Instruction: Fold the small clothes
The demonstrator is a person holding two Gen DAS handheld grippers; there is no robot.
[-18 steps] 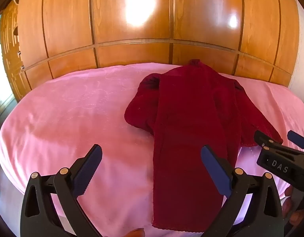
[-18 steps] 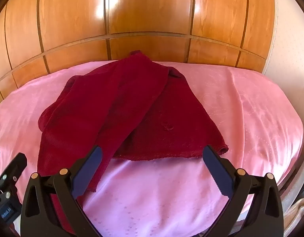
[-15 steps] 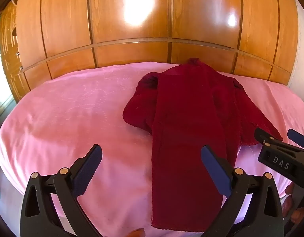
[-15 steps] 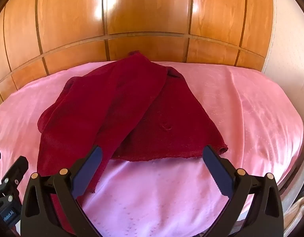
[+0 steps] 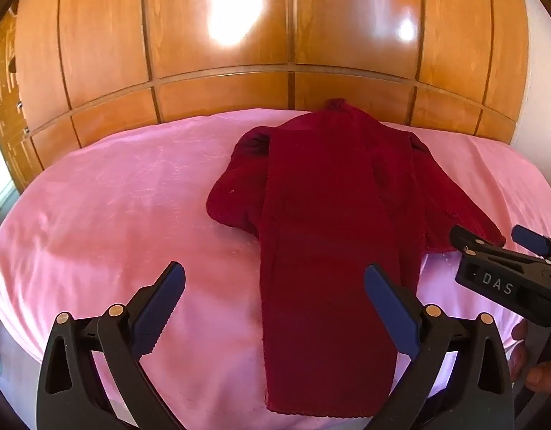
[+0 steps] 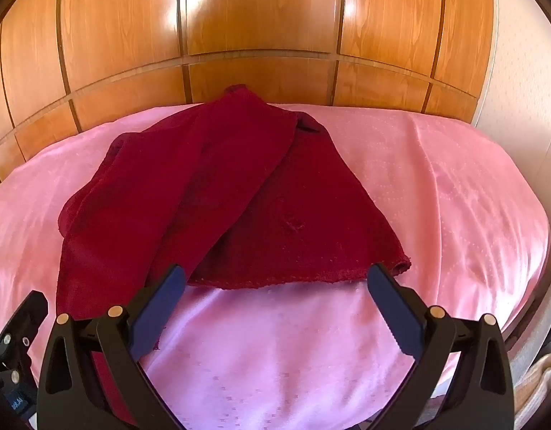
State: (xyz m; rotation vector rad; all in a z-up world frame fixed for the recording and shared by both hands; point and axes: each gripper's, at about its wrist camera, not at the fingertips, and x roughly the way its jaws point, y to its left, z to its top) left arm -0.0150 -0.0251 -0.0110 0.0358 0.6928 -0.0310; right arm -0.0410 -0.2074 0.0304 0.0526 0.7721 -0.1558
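"DAS" on right claw (white letters)

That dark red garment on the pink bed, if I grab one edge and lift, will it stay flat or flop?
The dark red garment will probably flop: one side already lies folded limply over the rest. Its fuzzy knit looks thick, so likely grippy, not slippery. The pink bedsheet looks smooth, so a push would likely make it slide and bunch.

glossy orange-brown wooden wardrobe wall fills the background, panels split by dark vertical grooves and one horizontal rail; bright light glare on upper panels. smooth pink satin bedspread lies below it, faint dotted pattern. cream wall at right. beige striped cloth at lower right edge.
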